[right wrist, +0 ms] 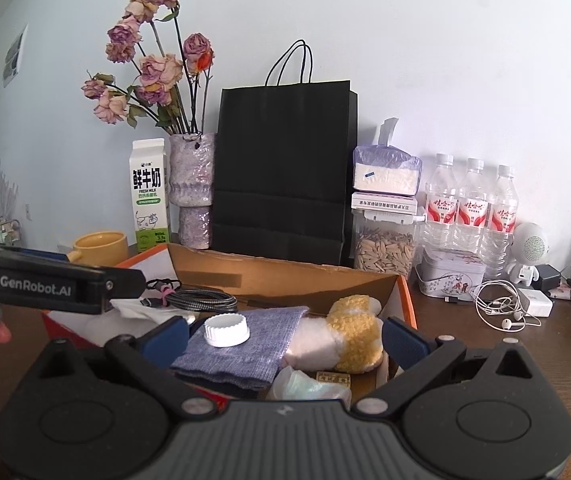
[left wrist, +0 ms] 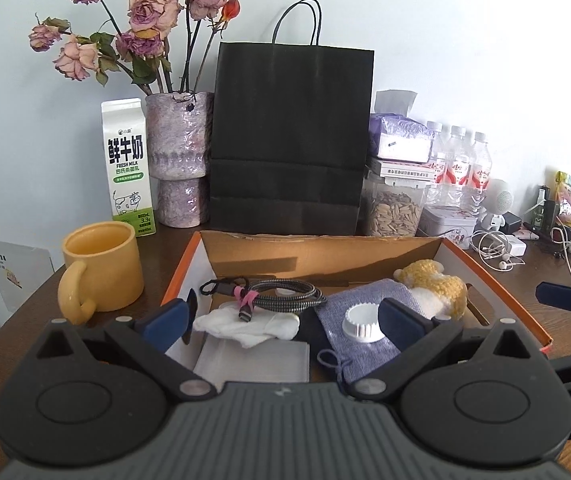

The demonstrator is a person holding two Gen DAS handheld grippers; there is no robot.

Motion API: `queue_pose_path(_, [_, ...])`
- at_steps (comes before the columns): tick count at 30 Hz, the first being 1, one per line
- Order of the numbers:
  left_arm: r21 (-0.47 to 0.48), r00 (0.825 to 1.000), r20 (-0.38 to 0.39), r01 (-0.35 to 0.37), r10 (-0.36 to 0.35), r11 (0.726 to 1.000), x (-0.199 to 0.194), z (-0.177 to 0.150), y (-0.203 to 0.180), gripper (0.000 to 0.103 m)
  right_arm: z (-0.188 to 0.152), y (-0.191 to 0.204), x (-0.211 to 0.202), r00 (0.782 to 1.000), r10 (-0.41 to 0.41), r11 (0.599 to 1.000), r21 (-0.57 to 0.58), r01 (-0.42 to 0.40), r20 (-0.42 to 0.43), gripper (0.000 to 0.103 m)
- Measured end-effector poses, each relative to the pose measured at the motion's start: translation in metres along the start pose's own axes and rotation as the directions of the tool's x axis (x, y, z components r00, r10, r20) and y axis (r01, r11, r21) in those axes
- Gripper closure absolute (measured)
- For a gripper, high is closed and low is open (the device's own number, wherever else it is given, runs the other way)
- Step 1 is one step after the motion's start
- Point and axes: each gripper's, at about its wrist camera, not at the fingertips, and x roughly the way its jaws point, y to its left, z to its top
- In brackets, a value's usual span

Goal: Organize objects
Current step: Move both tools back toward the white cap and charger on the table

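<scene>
Both tools, left tool (left wrist: 285, 314) and right tool (right wrist: 285, 338), gape empty over box (left wrist: 497, 280); cable (left wrist: 277, 296), pouch (left wrist: 361, 312), cap (left wrist: 363, 322), plush (left wrist: 437, 284) inside; earphones (right wrist: 501, 308) left on bench (right wrist: 485, 344).

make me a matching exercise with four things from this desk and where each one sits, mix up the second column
Things:
1. white cap
2. yellow mug
3. milk carton
4. earphones

Places:
A. left of the vase
B. on the blue pouch
C. on the table right of the box
D. on the table left of the box

Pairs: 1-B, 2-D, 3-A, 4-C
</scene>
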Motion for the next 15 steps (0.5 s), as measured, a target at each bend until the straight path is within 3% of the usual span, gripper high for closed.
queue_pose_path(15, [-0.024,0.999,-0.036,-0.006,0.006,1.0,-0.041,-0.033,0.019,0.0,-0.033,0.009,-0.045,0.999,0.004,1.0,0.017,-0.003,-0.049,0.0])
